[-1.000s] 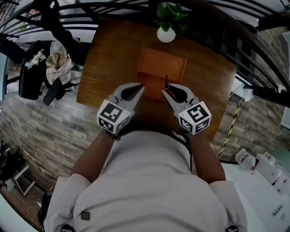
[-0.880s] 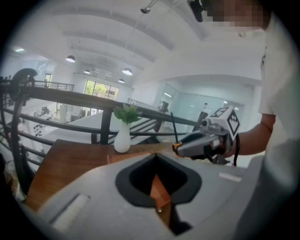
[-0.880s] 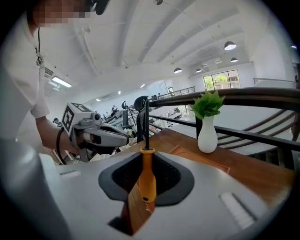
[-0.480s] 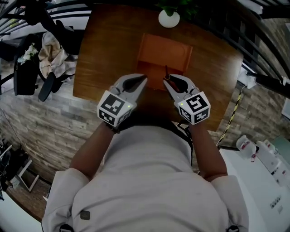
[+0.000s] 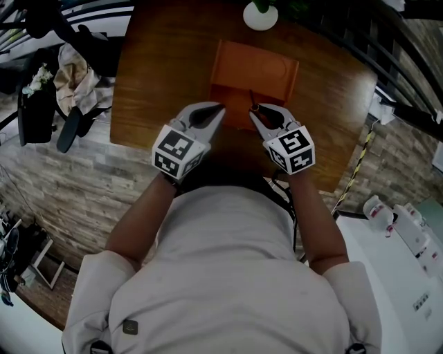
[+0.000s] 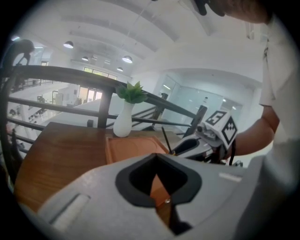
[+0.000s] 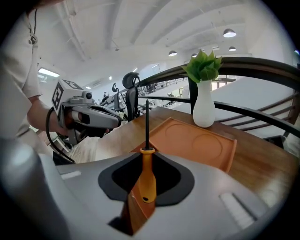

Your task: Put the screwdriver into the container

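The right gripper (image 5: pixel 256 110) was clamped on the orange handle of the screwdriver (image 7: pixel 146 179). The black shaft stood out beyond the jaws, pointing up and away from the person. The tool was held above the desk (image 5: pixel 156 76) at the near edge of the container (image 5: pixel 254 66), an orange tray lying flat in front of a white vase (image 5: pixel 261 15), and it was not resting in that tray. The left gripper (image 5: pixel 220 108) sat just beside the right one at the same near edge, with its jaws pressed together on nothing.
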